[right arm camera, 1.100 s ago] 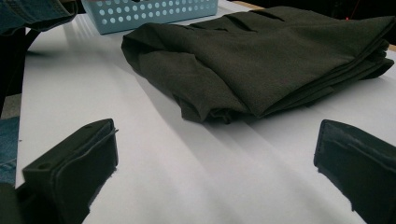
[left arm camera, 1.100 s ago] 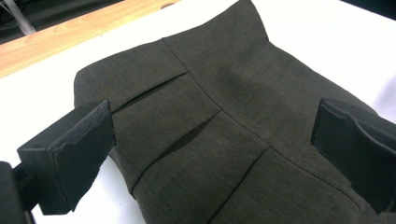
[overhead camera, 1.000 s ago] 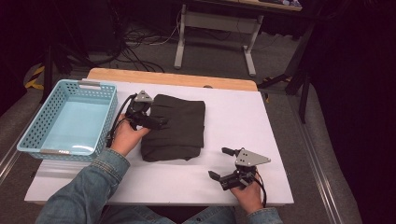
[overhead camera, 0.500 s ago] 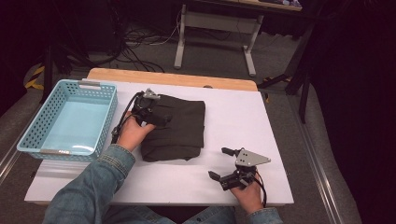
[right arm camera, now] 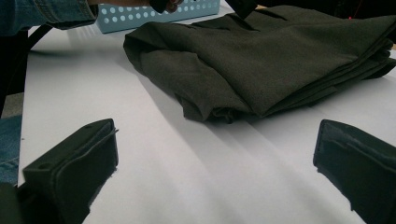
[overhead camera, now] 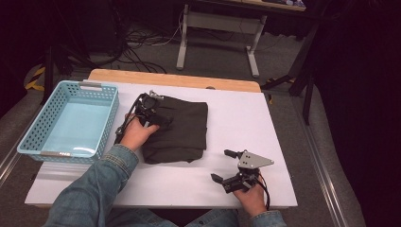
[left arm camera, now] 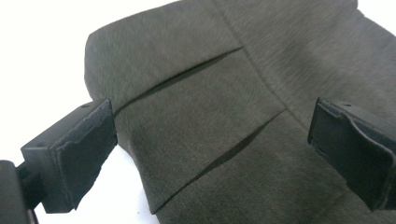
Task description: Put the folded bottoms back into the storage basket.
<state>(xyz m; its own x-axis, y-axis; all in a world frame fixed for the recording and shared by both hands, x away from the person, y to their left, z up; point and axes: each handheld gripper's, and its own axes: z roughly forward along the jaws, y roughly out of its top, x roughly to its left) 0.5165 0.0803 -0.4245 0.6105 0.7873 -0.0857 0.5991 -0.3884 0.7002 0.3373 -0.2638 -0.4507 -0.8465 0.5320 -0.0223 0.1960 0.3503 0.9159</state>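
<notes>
We see a folded dark garment (overhead camera: 182, 126) lying flat on the white counter (overhead camera: 236, 113), a little left of its middle, just beside the light blue basket (overhead camera: 105, 113). Its long axis runs from the person's side toward the far wooden edge (overhead camera: 175, 79), tilted slightly to the right at the far end. In the right tool view the stacked folded layers (right arm camera: 289, 60) face the camera, with a rumpled corner (right arm camera: 205, 107) sagging onto the counter at the near side.

Our left tool (overhead camera: 152, 109) sits over the far left part of the garment, its jaws spread wide. In the left tool view, dark cloth (left arm camera: 224, 116) with two slit-like seams shows between them, and the jaws grip nothing; we cannot tell whether they touch the cloth. Compared with a second ago, this tool has moved from the garment's left edge farther toward the far corner and onto the cloth, and the garment itself lies where it did.

Our right tool (overhead camera: 227, 166) rests near the counter's front right edge, well apart from the garment, jaws wide with bare counter between them; it has not shifted from a second ago.

The basket stands at the counter's left edge, and we see only its pale blue floor (overhead camera: 73, 132) inside.
</notes>
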